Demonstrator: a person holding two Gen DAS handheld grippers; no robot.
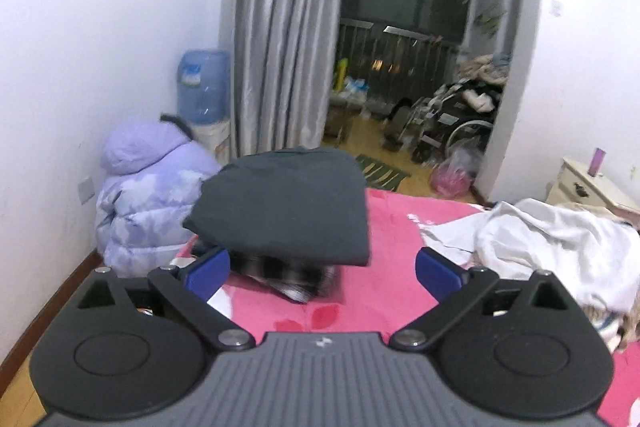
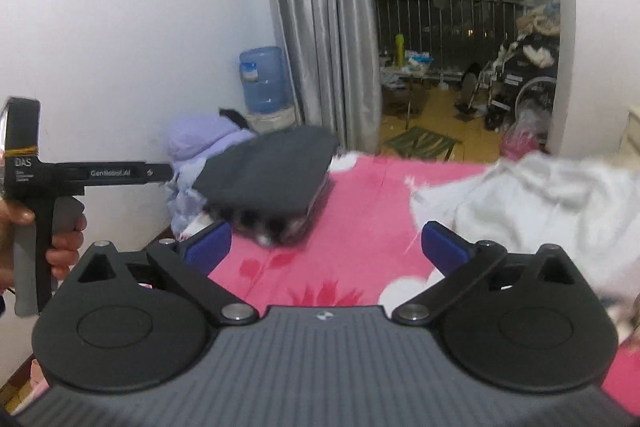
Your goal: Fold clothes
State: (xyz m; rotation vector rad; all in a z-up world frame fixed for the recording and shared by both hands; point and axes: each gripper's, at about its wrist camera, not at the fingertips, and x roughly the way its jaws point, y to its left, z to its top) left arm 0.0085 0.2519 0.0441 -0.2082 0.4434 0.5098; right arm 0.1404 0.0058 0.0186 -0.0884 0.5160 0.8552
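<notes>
Both tongs wide open and empty, folded stack sitting on the bed

Your left tongs [image 1: 322,269] and right tongs [image 2: 324,245] hold nothing. The dark grey folded garment [image 1: 284,205] tops a striped piece at centre frame on the pink bedsheet [image 1: 384,291]. The crumpled white garment [image 1: 552,251] at right looks like your next job: soft, light and floppy, so I'd pinch a hem or shoulder seam, one corner per tong. The right view catches your hand [image 2: 64,247] on the other handle at the left edge; the left view shows the bedside cabinet [image 1: 588,187] instead.
</notes>
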